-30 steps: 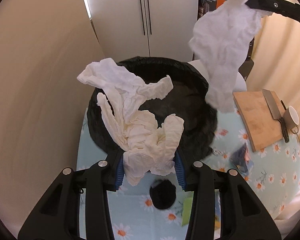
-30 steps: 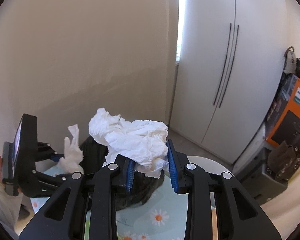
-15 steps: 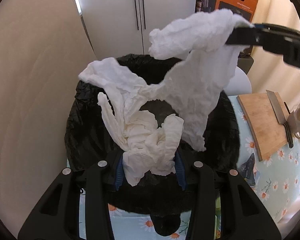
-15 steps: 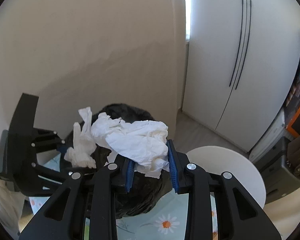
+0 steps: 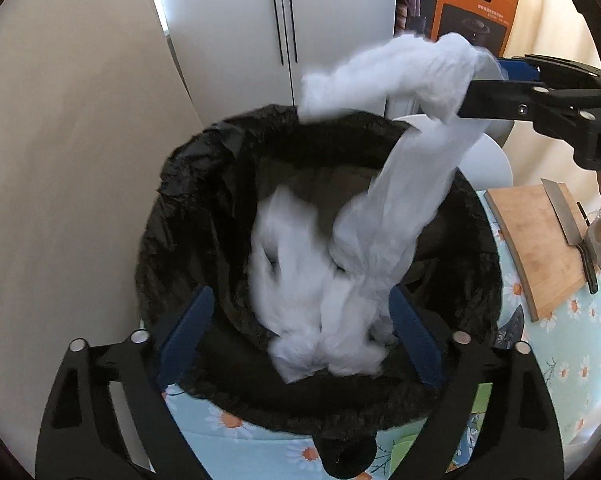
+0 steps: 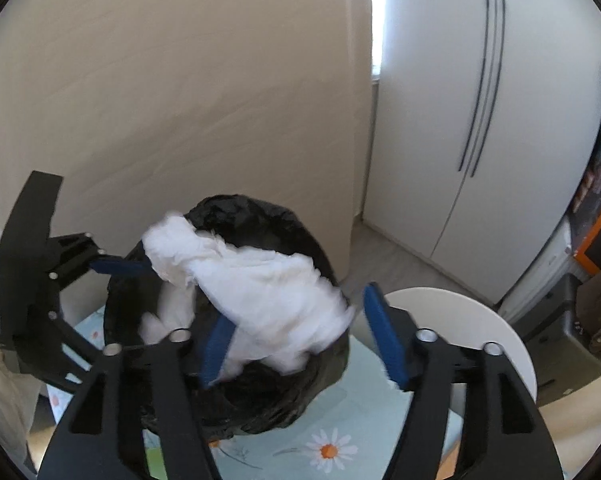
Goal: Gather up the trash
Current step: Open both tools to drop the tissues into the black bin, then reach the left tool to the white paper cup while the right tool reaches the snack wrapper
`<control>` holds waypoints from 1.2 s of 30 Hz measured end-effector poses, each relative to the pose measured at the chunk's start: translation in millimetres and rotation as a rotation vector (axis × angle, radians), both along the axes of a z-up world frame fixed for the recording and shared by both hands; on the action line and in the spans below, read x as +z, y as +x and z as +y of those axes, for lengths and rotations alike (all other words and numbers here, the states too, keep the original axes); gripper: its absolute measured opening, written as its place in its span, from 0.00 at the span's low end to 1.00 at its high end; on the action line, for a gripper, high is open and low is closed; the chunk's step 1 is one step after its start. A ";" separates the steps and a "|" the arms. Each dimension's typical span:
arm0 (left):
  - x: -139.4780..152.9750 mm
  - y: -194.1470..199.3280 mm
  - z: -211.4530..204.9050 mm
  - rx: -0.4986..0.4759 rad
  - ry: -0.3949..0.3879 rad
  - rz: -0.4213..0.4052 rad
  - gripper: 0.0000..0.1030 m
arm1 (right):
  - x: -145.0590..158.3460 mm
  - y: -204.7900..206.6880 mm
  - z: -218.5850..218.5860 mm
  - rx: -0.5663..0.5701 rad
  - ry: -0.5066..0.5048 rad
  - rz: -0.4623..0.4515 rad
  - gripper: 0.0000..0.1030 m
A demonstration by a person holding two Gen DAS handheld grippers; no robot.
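Note:
A black-lined trash bin [image 5: 188,216] stands on the floral table, also in the right wrist view [image 6: 260,216]. My left gripper [image 5: 296,336] is open above the bin; its crumpled white tissue [image 5: 300,280] is blurred, loose between the pads over the bin mouth. My right gripper [image 6: 300,340] is open too; its white tissue [image 6: 268,292] hangs blurred between the spread pads over the bin. In the left wrist view that tissue [image 5: 412,80] drapes from the right gripper [image 5: 540,96] down into the bin.
A wooden cutting board [image 5: 540,240] with a cleaver [image 5: 568,220] lies right of the bin. A white round stool [image 6: 460,320] stands behind the table. A beige wall is close on the left; white cupboard doors [image 6: 480,100] are behind.
Both grippers have opened over the bin. Both tissues have come loose and are dropping toward the bin. Both grippers moved closer above the bin.

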State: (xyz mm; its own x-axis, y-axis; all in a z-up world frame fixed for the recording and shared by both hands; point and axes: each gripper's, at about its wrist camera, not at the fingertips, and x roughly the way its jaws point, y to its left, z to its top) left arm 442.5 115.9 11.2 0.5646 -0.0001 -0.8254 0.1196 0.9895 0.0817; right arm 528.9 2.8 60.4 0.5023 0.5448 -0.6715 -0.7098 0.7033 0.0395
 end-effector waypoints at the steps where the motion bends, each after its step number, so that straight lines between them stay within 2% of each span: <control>1: 2.6 -2.9 -0.4 0.003 0.008 -0.008 0.92 | 1.1 -0.3 -0.6 -0.007 -0.001 -0.005 0.69; 3: 7.4 -8.8 -1.2 0.005 0.007 -0.019 0.93 | 6.7 -5.9 -6.0 -0.027 0.000 -0.023 0.80; 4: 9.4 -11.1 -0.5 0.005 0.000 -0.021 0.93 | 9.2 -9.5 -7.8 -0.033 0.001 -0.032 0.83; 10: 20.9 -35.9 -1.5 0.007 -0.012 -0.030 0.94 | 21.8 -34.0 -17.5 -0.053 0.000 -0.055 0.84; 21: 34.0 -81.8 -18.9 -0.025 0.022 -0.027 0.94 | 47.0 -87.5 -34.8 -0.091 -0.012 -0.090 0.84; 36: 33.8 -149.6 -43.1 -0.057 -0.021 -0.018 0.94 | 51.1 -164.2 -69.8 -0.152 -0.059 -0.072 0.84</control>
State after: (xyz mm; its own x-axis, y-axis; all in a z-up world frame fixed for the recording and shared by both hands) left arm 292.9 72.8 45.0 0.5780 -0.0505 -0.8145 0.1750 0.9825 0.0633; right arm 364.7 -67.1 111.5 0.6240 0.4195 -0.6593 -0.5946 0.8024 -0.0522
